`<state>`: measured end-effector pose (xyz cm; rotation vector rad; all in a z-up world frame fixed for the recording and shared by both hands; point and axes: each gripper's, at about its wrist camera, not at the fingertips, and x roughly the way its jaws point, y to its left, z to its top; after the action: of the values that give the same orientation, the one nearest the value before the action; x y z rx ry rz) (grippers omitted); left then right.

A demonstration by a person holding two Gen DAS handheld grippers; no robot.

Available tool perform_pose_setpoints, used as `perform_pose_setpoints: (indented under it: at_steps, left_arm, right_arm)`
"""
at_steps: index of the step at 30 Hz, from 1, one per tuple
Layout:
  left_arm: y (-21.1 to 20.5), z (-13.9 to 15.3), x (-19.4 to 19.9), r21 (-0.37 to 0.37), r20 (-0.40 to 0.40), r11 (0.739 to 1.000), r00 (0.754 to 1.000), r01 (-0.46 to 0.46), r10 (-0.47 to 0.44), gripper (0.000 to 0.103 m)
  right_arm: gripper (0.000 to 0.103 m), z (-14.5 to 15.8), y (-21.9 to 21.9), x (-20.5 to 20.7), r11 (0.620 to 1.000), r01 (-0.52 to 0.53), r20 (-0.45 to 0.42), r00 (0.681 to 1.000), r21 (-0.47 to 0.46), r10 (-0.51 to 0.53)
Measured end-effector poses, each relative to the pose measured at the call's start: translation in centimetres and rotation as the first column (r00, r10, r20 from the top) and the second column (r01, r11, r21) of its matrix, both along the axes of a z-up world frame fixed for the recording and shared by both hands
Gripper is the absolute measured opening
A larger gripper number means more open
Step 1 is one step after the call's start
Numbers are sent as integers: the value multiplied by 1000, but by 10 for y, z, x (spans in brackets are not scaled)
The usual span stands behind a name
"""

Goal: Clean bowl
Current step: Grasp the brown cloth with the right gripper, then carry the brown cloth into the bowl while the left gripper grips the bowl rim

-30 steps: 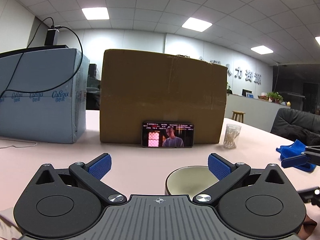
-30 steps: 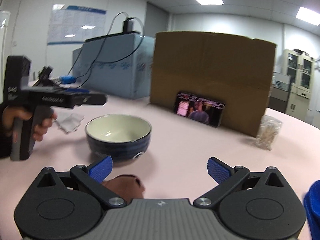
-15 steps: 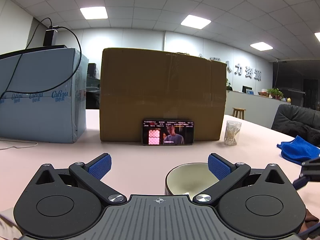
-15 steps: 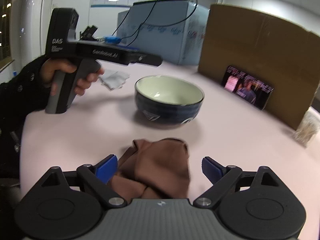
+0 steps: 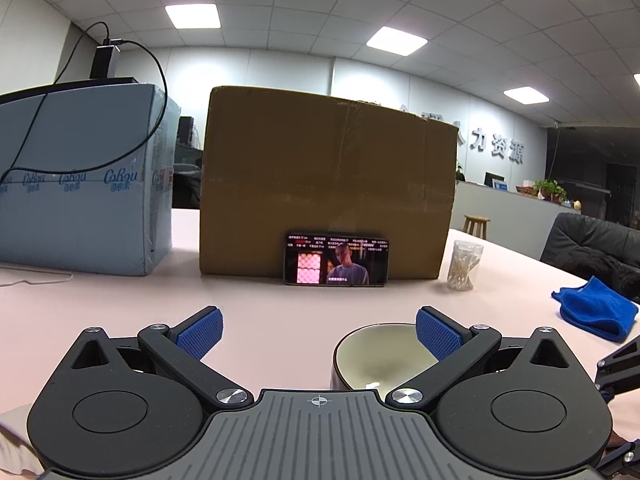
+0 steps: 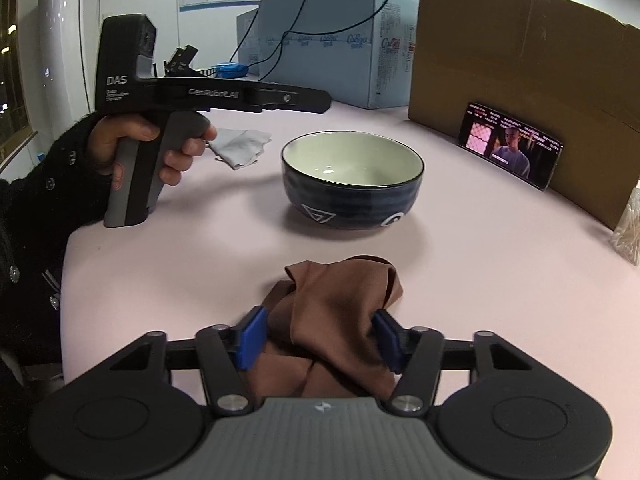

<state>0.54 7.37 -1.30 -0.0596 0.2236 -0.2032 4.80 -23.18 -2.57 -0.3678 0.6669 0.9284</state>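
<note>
- The table point(image 6: 460, 280) is carrying every item in view; its pale pink top is showing in both wrist views.
- The cardboard box point(image 5: 328, 184) is standing upright at the far side of the table, with the pale blue box point(image 5: 80, 192) sitting just beside it on the left of the left wrist view.
- The left gripper point(image 5: 318, 330) is hovering above the table with its jaws standing wide apart and nothing between them; the right wrist view is showing a hand point(image 6: 160, 148) gripping its handle.
- The right gripper point(image 6: 318, 338) is pointing down at the table and its jaws are closing, with the brown cloth point(image 6: 340, 312) lying bunched between them; the right pad is touching the fabric, while the left pad is too blurred to judge.
- The bowl point(image 6: 352, 180) is standing upright near the middle of the table, dark blue outside and cream inside, beyond the brown cloth and apart from it; in the left wrist view it is sitting low beside the right finger.
- The phone point(image 5: 336, 260) is leaning against the cardboard box with its screen lit.
- The blue cloth point(image 5: 592, 312) is lying at the right edge of the left wrist view, well apart from the bowl.
- The cotton swab jar point(image 5: 464, 266) is standing just right of the cardboard box.
</note>
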Motion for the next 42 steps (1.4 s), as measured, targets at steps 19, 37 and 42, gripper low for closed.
perform_pose_setpoints:
  at_steps: [19,37,42]
  left_arm:
    - [12,-8,24,-72,-146,994,987,-80,69,103]
    - [31,-12,27,-172,-175,981,982,-94,64,103]
    - [33,-14,29,-183,-201,979,978,-94,57,103]
  right_arm:
    - [13,22,7,-20,984,107,158,979,140,-129]
    - [14,59,60,44,963,219,97,967,159,-236]
    - [14,61,91,65,984,173,94,981,-38,-169]
